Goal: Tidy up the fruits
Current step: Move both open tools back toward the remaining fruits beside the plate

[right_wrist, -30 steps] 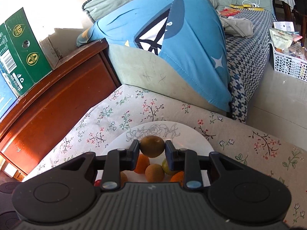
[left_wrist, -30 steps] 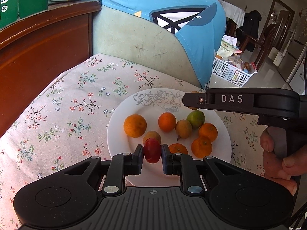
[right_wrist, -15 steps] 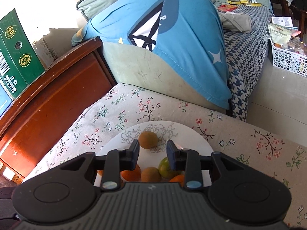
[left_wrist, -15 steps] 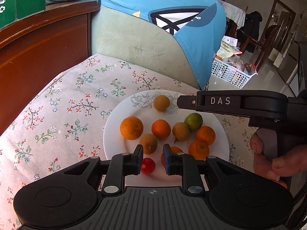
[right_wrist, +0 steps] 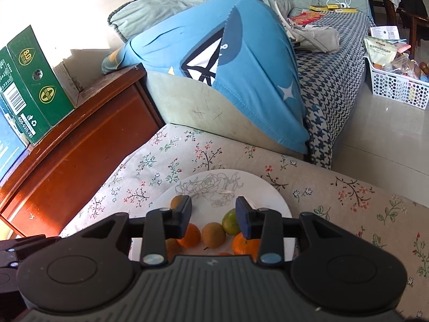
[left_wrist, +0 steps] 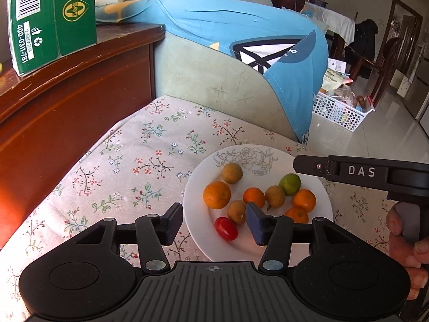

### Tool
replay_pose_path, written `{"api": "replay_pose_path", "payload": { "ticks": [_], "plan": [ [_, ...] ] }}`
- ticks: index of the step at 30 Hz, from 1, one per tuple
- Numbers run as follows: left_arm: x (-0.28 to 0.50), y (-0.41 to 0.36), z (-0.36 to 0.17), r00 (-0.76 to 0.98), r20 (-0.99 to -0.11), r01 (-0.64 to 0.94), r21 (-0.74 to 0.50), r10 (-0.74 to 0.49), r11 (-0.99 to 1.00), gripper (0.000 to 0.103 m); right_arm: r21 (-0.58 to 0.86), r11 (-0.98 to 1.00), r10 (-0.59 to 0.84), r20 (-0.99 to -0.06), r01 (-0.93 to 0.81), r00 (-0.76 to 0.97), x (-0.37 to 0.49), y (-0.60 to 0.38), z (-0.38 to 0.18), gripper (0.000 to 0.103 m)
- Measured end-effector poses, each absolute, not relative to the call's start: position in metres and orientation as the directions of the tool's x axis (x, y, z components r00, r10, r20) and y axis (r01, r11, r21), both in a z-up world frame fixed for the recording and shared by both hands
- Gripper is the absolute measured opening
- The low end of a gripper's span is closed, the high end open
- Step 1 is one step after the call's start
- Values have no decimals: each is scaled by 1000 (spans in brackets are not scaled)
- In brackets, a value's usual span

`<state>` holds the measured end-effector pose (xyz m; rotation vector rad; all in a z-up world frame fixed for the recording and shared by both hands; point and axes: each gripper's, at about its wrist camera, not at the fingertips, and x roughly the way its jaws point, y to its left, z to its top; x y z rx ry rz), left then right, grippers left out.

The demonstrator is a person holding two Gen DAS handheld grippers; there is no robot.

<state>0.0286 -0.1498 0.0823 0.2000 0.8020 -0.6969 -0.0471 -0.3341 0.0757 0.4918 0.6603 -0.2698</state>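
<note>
A white plate point(left_wrist: 319, 187) with a rose outline sits on the floral cloth. On it lie several oranges point(left_wrist: 216, 194), brown round fruits point(left_wrist: 232, 172), a green citrus point(left_wrist: 289, 184) and a red cherry tomato point(left_wrist: 226, 228). My left gripper point(left_wrist: 214, 224) is open and empty, raised over the plate's near edge, with the tomato between its fingers in view. My right gripper point(right_wrist: 214, 216) is open and empty above the plate point(right_wrist: 270, 196); it also shows in the left wrist view point(left_wrist: 299, 163), over the plate's right rim.
A wooden cabinet point(left_wrist: 67, 102) with a green carton point(left_wrist: 53, 18) stands on the left. A sofa arm under a blue cloth point(left_wrist: 241, 35) rises behind the cloth. A white basket point(left_wrist: 340, 112) stands on the tiled floor at right.
The left gripper let the red tomato onto the plate, opened wide and pulled back up. The right gripper let a brown fruit onto the plate's far side, opened and lifted.
</note>
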Motion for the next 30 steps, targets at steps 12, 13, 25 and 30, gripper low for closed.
{"api": "replay_pose_path", "payload": {
  "ticks": [12,13,25,30],
  "plan": [
    [28,-104,97,515,-711,583,-118,-478,804,53,363,870,-38,-627,335,778,-81,-299,94,38],
    [27,-100,97,516,-713,577,-119,-474,808,53,363,871,-34,-627,330,779,-83,-296,94,38],
    [20,-58,89,516,-735,541,-118,-439,833,53,357,906,62,-642,226,764,-109,-246,89,38],
    [21,-48,83,525,-749,526,-87,-403,846,53,342,921,98,-666,186,740,-111,-228,80,38]
  ]
}}
